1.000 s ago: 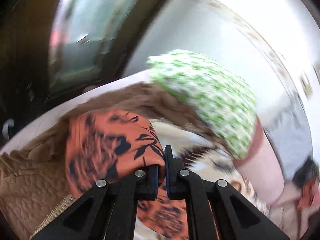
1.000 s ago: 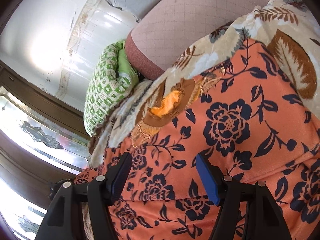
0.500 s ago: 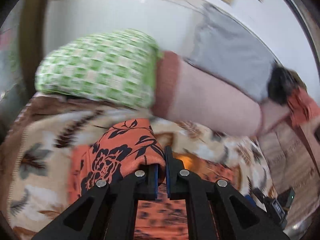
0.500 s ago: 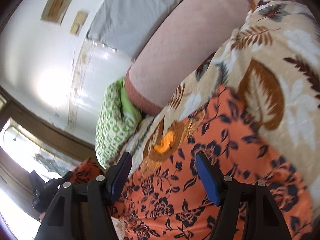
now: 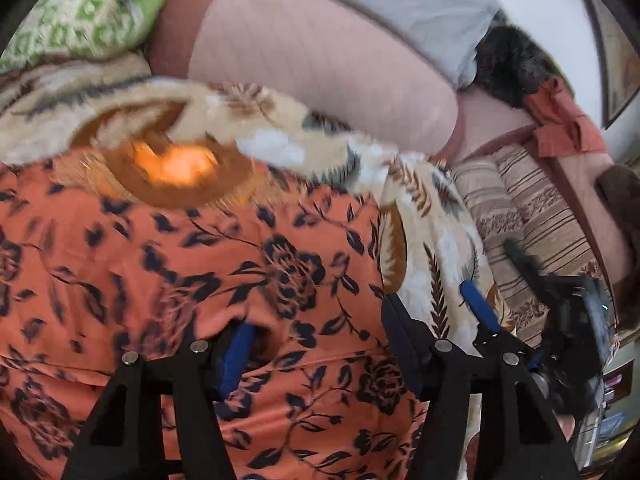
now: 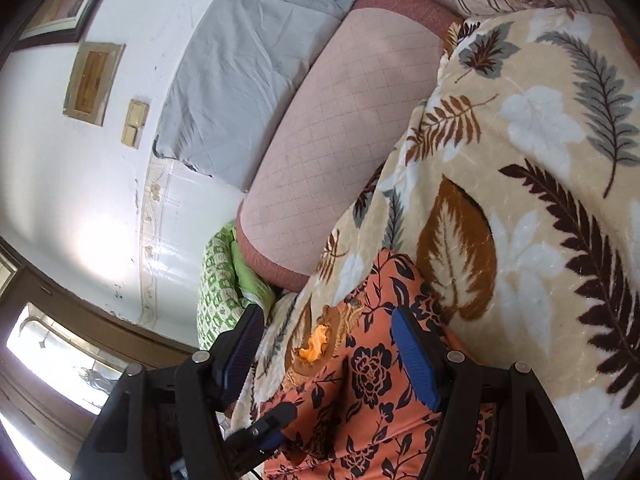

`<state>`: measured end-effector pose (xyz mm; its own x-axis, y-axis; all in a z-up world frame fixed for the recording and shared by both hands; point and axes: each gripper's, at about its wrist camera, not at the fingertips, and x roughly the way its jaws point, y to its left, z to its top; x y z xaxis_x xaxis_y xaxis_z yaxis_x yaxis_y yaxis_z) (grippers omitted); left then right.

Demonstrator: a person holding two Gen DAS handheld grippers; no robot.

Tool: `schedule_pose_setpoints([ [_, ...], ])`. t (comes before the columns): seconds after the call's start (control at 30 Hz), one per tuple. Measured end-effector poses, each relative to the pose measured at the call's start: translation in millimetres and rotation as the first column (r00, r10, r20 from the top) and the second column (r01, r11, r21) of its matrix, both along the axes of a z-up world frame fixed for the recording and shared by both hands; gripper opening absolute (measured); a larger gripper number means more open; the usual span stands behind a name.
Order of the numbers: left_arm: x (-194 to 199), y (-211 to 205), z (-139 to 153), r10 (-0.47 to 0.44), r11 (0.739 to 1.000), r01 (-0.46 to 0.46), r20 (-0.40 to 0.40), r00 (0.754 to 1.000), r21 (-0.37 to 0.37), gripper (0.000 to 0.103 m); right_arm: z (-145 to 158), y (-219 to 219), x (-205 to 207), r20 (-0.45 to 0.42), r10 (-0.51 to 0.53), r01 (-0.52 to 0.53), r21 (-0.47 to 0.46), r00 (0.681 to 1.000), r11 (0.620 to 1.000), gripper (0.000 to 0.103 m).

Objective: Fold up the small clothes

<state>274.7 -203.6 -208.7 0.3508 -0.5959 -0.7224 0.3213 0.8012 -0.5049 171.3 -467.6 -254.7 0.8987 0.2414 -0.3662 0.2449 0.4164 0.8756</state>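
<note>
Orange floral garment [image 5: 248, 264] lies spread on leaf-print blanket [image 6: 532, 168] w/ pink bolster [image 6: 344, 128] behind – left tongs [image 5: 316, 336] apart, fabric draped over one finger; right tongs [image 6: 326, 340] apart above garment

orange floral garment [image 5: 168, 248] runs off frame; its neckline [image 5: 176, 164] is blurred.

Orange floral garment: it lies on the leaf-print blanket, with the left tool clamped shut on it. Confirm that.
Not right. The left tool is open, its fingers spread wide over the orange floral garment, as the left wrist view shows. The garment does lie on the leaf-print blanket.
</note>
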Motion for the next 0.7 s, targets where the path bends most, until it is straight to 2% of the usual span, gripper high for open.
schedule_pose_setpoints([
  [0.07, -6, 36, 19, 0.050, 0.998, -0.047, 0.069, 0.996, -0.046, 0.071, -1, 5, 4, -0.024, 0.025, -0.025, -0.019, 0.999, 1.000, 0.070],
  [0.13, -10, 70, 33, 0.136, 0.990, -0.132, 0.145, 0.980, -0.039, 0.080, -4, 19, 13, -0.051, 0.084, -0.086, -0.032, 0.995, 0.996, 0.071],
  [0.17, -16, 92, 42, 0.187, 0.982, -0.185, 0.199, 0.962, -0.031, 0.081, -6, 26, 17, -0.063, 0.107, -0.110, -0.040, 0.992, 0.993, 0.071],
  [0.3, -27, 152, 52, 0.292, 0.952, -0.306, 0.306, 0.906, -0.003, 0.084, -8, 62, 35, -0.134, 0.194, -0.212, -0.135, 0.972, 0.968, 0.071],
  [0.33, -27, 162, 49, 0.317, 0.939, -0.342, 0.314, 0.895, 0.026, 0.087, -8, 72, 38, -0.143, 0.213, -0.235, -0.159, 0.966, 0.959, 0.071],
  [0.4, -22, 177, 33, 0.359, 0.897, -0.419, 0.319, 0.877, 0.142, 0.087, -4, 90, 45, -0.145, 0.252, -0.279, -0.211, 0.957, 0.937, 0.071],
  [0.47, -16, 184, 15, 0.380, 0.860, -0.460, 0.324, 0.867, 0.220, 0.087, 4, 112, 51, -0.137, 0.313, -0.340, -0.283, 0.940, 0.897, 0.071],
  [0.5, -11, 188, 0, 0.393, 0.830, -0.482, 0.317, 0.863, 0.282, 0.087, 6, 122, 54, -0.135, 0.352, -0.376, -0.301, 0.926, 0.876, 0.071],
  [0.53, -8, 192, -9, 0.405, 0.811, -0.495, 0.312, 0.859, 0.311, 0.087, 6, 131, 57, -0.114, 0.416, -0.431, -0.279, 0.902, 0.858, 0.071],
  [0.57, -4, 197, -20, 0.425, 0.789, -0.514, 0.306, 0.852, 0.337, 0.087, 3, 141, 62, -0.068, 0.495, -0.498, -0.211, 0.866, 0.841, 0.071],
  [0.6, -3, 203, -28, 0.437, 0.777, -0.524, 0.300, 0.848, 0.348, 0.087, 1, 150, 66, -0.023, 0.578, -0.574, -0.153, 0.816, 0.804, 0.071],
  [0.63, 0, 207, -38, 0.456, 0.759, -0.536, 0.286, 0.843, 0.370, 0.087, -2, 159, 70, 0.005, 0.598, -0.593, -0.122, 0.802, 0.796, 0.071],
  [0.7, 7, 211, -52, 0.478, 0.732, -0.542, 0.256, 0.840, 0.412, 0.087, -11, 184, 80, 0.001, 0.636, -0.633, -0.096, 0.772, 0.768, 0.071],
])
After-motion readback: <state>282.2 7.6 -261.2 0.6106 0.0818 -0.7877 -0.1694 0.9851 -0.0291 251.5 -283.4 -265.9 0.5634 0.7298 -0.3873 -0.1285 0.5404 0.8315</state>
